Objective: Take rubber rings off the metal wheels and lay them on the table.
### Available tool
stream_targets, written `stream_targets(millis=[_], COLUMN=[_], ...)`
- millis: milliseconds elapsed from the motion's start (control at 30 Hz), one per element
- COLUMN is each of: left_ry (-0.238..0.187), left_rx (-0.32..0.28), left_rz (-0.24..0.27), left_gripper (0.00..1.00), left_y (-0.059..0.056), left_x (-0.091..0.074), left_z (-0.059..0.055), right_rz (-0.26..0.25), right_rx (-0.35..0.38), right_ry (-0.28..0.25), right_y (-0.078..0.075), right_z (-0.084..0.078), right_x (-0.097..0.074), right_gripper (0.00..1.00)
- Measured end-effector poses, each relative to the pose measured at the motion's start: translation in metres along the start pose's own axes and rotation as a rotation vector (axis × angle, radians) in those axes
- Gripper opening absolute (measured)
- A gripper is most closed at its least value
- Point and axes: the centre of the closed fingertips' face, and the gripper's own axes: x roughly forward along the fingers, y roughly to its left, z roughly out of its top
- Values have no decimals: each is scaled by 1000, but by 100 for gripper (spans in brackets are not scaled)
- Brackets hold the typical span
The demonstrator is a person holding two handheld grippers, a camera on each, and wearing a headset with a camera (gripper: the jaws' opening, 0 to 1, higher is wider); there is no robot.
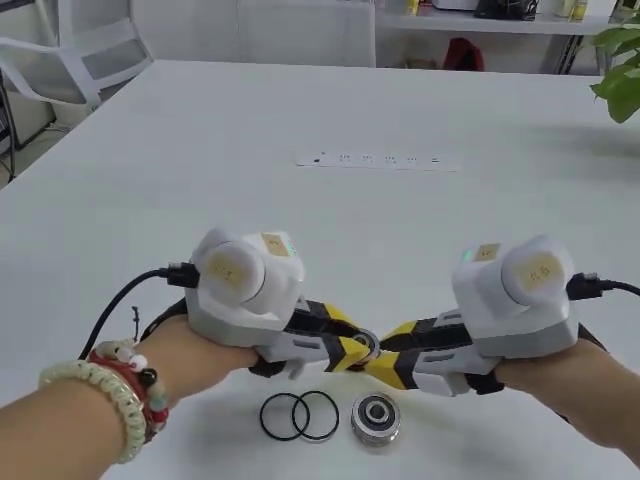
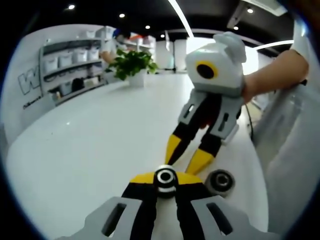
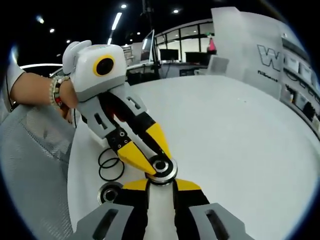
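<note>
We see the left gripper (image 2: 165,181) with its black, yellow-tipped jaws clamped on a wheel (image 2: 165,177). The wheel is a small round metal disc with a bright hub and a dark band round the rim. In the left gripper view the right gripper (image 2: 187,156) meets it from 1 o'clock. Its jaws stand a little apart with the tips at the wheel's edge, and we cannot tell whether they pinch anything.

In the head view the wheel sits between the two grippers, tip to tip. At 6 o'clock from the jaws, a second wheel (image 1: 376,418) lies flat on the smooth white tabletop (image 1: 300,120). It is shiny steel, with a dark circle round its hub. Just beside it, at about 7 o'clock from the jaws, two thin black rubber rings (image 1: 300,415) lie flat, overlapping like chain links.

Further out, the left hand (image 1: 190,360) wears bead bracelets (image 1: 110,385), pale green and red. A flat white power strip (image 1: 378,160) lies well apart at 12 o'clock. Green leaves of a plant (image 1: 620,70) show between 1 and 2 o'clock.
</note>
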Motion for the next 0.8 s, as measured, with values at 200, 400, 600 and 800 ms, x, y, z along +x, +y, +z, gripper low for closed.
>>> stream_targets(millis=[200, 400, 600, 800], left_ry=[8, 16, 20, 19], left_rx=[-1, -11, -12, -9], left_rz=[-19, -29, -35, -43], left_gripper=[14, 14, 14, 14], left_y=[-1, -1, -2, -2], left_x=[-3, -6, -5, -5], left_z=[-2, -4, -4, -4], right_rz=[12, 44, 68, 91], right_rx=[-4, 13, 2, -2], right_ry=[4, 25, 35, 33], right_y=[2, 5, 4, 5], right_z=[-1, -1, -2, -3], right_x=[0, 0, -1, -1], right_gripper=[13, 11, 11, 10])
